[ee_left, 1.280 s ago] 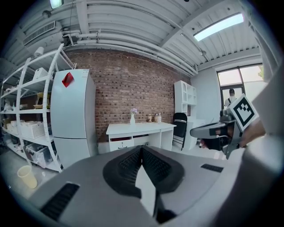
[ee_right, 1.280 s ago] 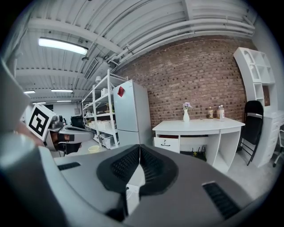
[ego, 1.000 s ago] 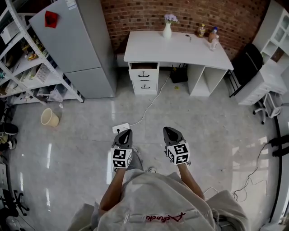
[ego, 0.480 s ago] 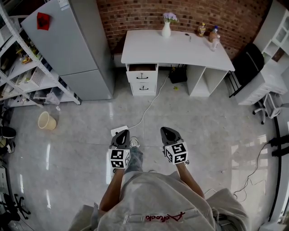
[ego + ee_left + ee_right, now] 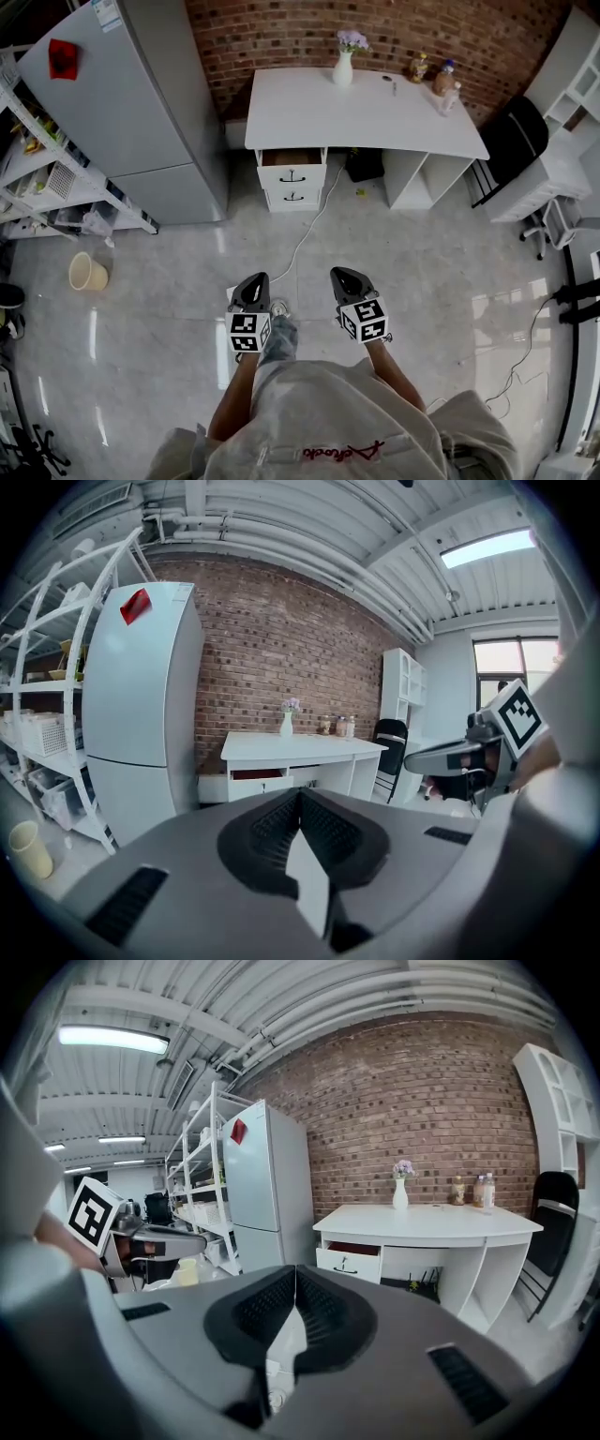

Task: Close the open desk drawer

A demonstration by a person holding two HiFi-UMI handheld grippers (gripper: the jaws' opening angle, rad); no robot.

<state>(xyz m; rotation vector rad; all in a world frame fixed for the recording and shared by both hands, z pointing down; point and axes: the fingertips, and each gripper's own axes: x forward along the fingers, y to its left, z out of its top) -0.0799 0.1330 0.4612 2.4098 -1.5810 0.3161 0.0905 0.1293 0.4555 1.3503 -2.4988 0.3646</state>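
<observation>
Both pairs of jaws are pressed together on nothing. The left hand-held gripper [image 5: 255, 279] and right hand-held gripper [image 5: 336, 274] hang side by side above the floor. The top drawer [image 5: 292, 174] stands pulled out, well apart at twelve o'clock, under the white counter [image 5: 366, 112].

Left gripper [image 5: 257, 279], right gripper [image 5: 338, 274]: jaws together.

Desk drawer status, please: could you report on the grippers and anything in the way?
Left gripper shut, empty; right gripper shut, empty. Top drawer open, well ahead, untouched. White cable lies on the floor between.
</observation>
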